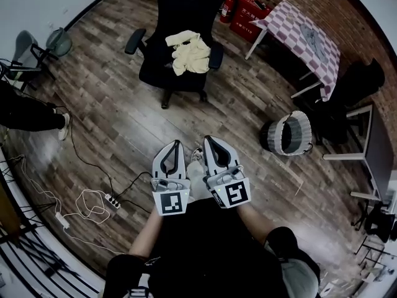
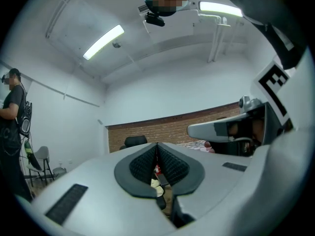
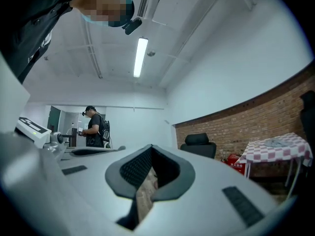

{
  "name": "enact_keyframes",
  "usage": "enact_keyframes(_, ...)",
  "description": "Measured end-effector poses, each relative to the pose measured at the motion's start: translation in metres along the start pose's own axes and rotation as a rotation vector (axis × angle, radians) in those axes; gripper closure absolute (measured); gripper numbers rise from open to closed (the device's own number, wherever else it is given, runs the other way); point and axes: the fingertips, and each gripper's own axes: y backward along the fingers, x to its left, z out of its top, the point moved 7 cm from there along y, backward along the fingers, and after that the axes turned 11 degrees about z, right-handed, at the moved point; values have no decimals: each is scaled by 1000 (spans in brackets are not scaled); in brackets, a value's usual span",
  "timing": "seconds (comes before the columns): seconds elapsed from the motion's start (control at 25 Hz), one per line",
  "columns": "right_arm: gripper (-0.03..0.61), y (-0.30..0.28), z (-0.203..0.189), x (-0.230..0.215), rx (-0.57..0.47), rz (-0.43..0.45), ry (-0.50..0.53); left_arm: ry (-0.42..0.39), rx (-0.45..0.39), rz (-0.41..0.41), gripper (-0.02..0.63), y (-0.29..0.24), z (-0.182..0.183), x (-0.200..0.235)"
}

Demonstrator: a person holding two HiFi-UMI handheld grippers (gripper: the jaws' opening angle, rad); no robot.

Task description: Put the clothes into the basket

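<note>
Grey-padded and pressed together at the tips, the left claw pinches nothing; its own view shows only a thin slit between the jaws. The right claw, just beside it at 3 o'clock, is closed the same way and also empty. Both are held level and side by side in front of the person's body, noses aimed at 12 o'clock in the head view. That reads as an approach pose, I judge: nothing graspable is within reach, so there is no reason yet to spread the jaws.

Outward from the tips lies bare wooden floor. The clothes, a pale yellow crumpled heap, rest on the seat of a black office chair at 12 o'clock from the claws, well apart from them. The heap is bunched and partly draped over the seat's edge, so a pinch on a raised fold looks easiest.

The basket stands on the floor at about 3 o'clock from the claws, well apart from both them and the chair; no yellow cloth shows in it. Beyond it, at 1 o'clock, a desk wears a checked cloth.
</note>
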Motion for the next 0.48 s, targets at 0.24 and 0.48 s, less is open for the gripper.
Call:
enact_keyframes(0.24,571,-42,-4,-52,15,24,-21,-2,2,-15,600,-72,2,-1)
enact_keyframes(0.48,571,-76,-3,-98,14,43,-39,-8,-15,13,600,-128,11,-6)
